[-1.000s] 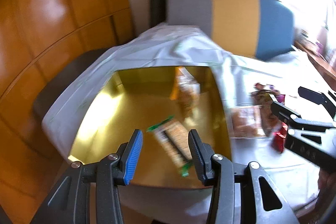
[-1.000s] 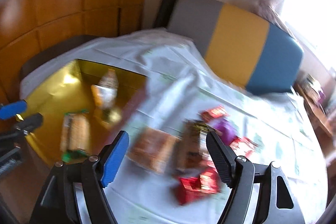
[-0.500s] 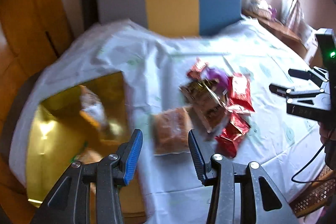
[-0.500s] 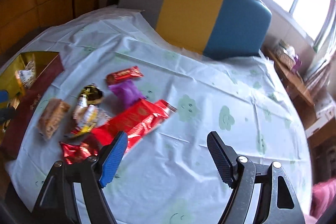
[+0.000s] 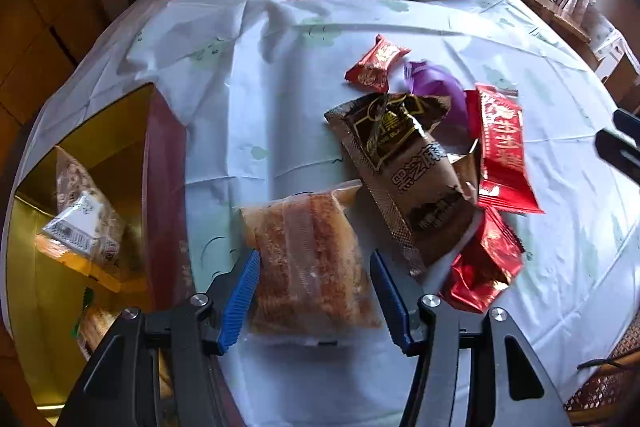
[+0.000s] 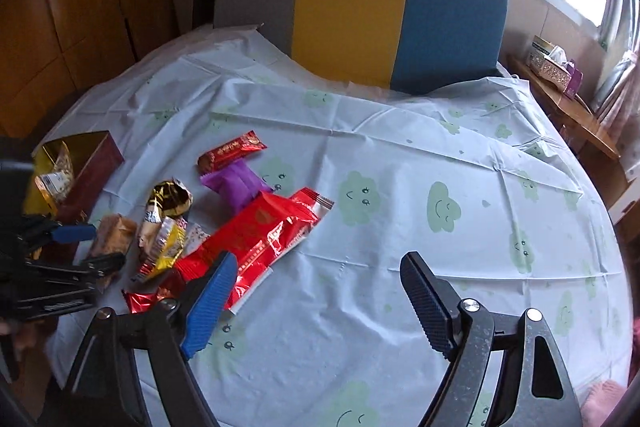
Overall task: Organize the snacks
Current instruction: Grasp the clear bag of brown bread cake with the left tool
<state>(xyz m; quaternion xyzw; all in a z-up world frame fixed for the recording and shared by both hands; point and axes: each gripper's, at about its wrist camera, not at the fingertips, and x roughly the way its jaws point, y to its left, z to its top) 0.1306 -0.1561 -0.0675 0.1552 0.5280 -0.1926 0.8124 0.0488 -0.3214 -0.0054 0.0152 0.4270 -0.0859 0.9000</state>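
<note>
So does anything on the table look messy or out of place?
Yes: the snack packets lie in a loose overlapping heap on the tablecloth, not in the gold box. The crumpled red wrapper looks squashed.

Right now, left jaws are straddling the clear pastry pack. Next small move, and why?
Probably lower a touch and close on the clear pastry pack. The left gripper has just been opening, its jaws stand either side of the pack without pressing it, and the gold-lined box beside it already holds snacks. The right gripper hangs open over bare tablecloth.
</note>
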